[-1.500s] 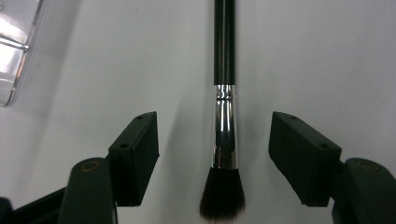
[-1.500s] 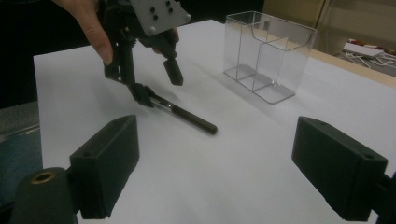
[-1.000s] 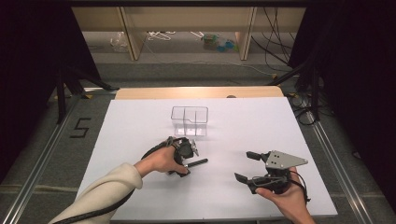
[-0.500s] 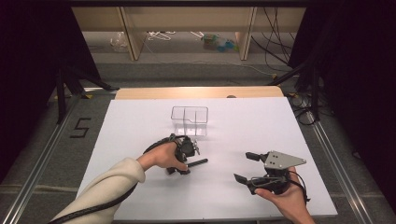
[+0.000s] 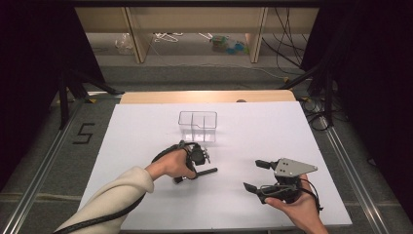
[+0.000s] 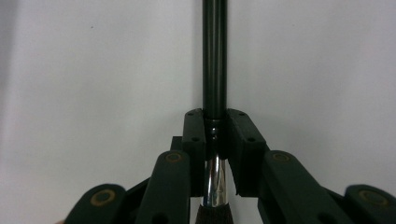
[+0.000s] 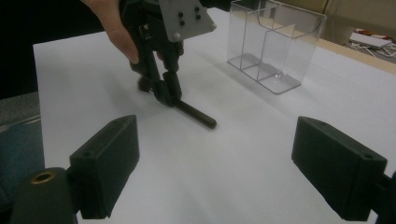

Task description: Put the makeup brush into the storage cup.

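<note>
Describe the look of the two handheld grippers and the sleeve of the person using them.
Both are black two-jaw tools. The left gripper has angular black arms with brass-coloured pivot rings and blocky rectangular pads. A black cable loops from it along the cream long sleeve. The right gripper carries a grey three-cornered plate with dark screws on top; its pads are black rectangular blocks.

A clear two-compartment box [image 5: 197,126] stands on the white table [image 5: 136,131], before shelves [image 5: 195,29].

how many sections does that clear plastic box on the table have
2. The clear box is split by one divider into a left compartment and a right compartment, side by side in the high view. Both look empty.
</note>
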A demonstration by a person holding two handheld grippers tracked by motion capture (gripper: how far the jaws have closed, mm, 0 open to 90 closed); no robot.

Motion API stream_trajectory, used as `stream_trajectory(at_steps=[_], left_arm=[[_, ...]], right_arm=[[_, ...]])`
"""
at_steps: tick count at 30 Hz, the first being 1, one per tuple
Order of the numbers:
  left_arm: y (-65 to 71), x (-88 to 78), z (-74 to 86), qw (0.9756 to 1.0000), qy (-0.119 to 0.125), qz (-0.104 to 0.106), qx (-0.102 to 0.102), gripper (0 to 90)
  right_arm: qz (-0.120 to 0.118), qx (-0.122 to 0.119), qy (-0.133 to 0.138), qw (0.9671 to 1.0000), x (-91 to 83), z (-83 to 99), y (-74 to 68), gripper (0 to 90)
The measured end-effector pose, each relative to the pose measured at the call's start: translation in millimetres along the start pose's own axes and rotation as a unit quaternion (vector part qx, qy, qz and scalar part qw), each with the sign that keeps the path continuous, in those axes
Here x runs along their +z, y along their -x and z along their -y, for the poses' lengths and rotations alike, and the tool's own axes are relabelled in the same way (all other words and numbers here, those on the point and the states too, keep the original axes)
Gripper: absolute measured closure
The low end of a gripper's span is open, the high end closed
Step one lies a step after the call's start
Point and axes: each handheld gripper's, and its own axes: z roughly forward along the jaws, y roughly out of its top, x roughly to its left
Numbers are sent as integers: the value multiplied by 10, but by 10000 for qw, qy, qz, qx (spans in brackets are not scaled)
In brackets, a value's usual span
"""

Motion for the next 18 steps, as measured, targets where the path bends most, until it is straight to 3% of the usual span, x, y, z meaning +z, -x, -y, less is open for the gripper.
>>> stream_trajectory(at_steps=[10, 18], left_arm=[[36, -43, 57, 9999, -15, 101, 126, 780], [64, -174, 113, 9998, 66, 23, 199, 780]], right_arm=[[-10, -30, 0, 10000, 28, 9, -2, 160], [-62, -46, -92, 9999, 31, 8, -2, 160]])
